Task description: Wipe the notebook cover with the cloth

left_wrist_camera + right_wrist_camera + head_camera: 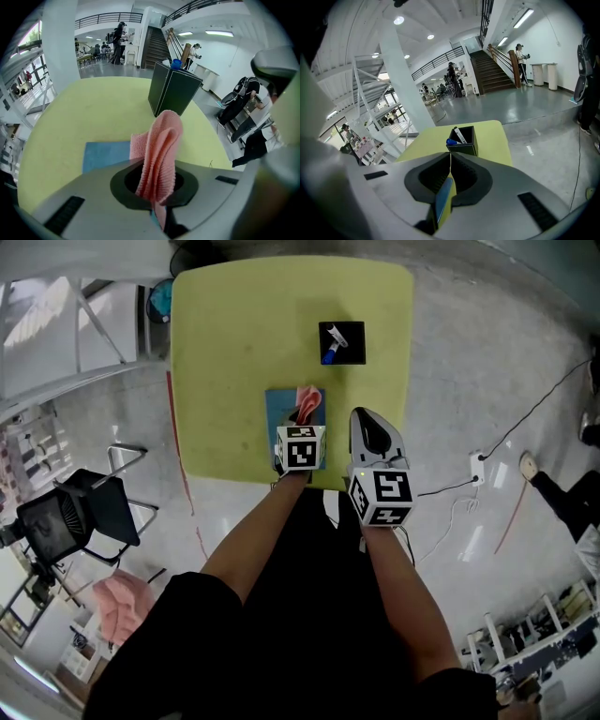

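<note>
1. Two grippers: the left gripper (157, 187) jaws pinch the soft pink cloth (159, 145) just above the blue notebook (105, 154).
2. The right gripper (450, 176), beside the notebook, has its jaws closed and empty.
3. The cloth is likely limp; grip its bunched fold.

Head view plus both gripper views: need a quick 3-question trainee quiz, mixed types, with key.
1. True or false: the left gripper is shut on the pink ribbed cloth.
2. On the yellow-green table, the blue notebook sits, relative to the black square pen box: A) nearer the person, B) farther away, C) inside it.
3. Fill in: the right gripper has its jaws ___, with nothing between them.
Key: 1 true; 2 A; 3 together.
</note>
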The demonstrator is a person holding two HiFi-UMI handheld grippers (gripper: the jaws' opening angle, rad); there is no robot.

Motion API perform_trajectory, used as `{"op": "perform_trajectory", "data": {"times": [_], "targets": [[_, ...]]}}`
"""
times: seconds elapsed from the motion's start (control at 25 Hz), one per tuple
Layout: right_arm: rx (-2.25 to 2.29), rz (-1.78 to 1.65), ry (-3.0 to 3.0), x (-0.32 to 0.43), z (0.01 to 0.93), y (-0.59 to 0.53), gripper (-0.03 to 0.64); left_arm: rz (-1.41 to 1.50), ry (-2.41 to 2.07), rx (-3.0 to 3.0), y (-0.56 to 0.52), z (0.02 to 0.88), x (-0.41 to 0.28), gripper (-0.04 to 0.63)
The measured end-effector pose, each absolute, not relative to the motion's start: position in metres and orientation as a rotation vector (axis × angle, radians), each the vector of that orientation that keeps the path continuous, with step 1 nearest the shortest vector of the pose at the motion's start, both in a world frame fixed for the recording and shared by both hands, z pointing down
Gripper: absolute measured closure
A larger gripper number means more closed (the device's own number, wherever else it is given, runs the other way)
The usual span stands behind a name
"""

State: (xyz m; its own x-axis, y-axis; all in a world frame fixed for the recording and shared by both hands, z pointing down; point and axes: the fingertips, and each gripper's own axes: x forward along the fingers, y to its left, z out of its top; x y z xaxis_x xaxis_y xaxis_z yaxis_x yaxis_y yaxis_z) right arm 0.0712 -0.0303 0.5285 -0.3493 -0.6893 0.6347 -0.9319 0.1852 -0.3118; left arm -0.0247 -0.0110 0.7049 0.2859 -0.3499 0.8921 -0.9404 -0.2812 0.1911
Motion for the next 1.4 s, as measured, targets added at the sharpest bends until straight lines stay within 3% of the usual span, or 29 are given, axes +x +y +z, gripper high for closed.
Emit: {"op": "perform_trajectory", "data": {"times": [0.92, 1.4], "targets": [[1.617, 0.968, -2.061, 0.108, 0.528, -0.014, 0.584, 0.892, -1.113, 1.777, -0.003, 0.7, 0.005, 0.572], [1.627, 0.908, -2.08, 0.113, 0.517, -0.012, 0.584, 0.786, -1.163, 1.834, -0.009, 0.66, -0.015, 0.572]]}}
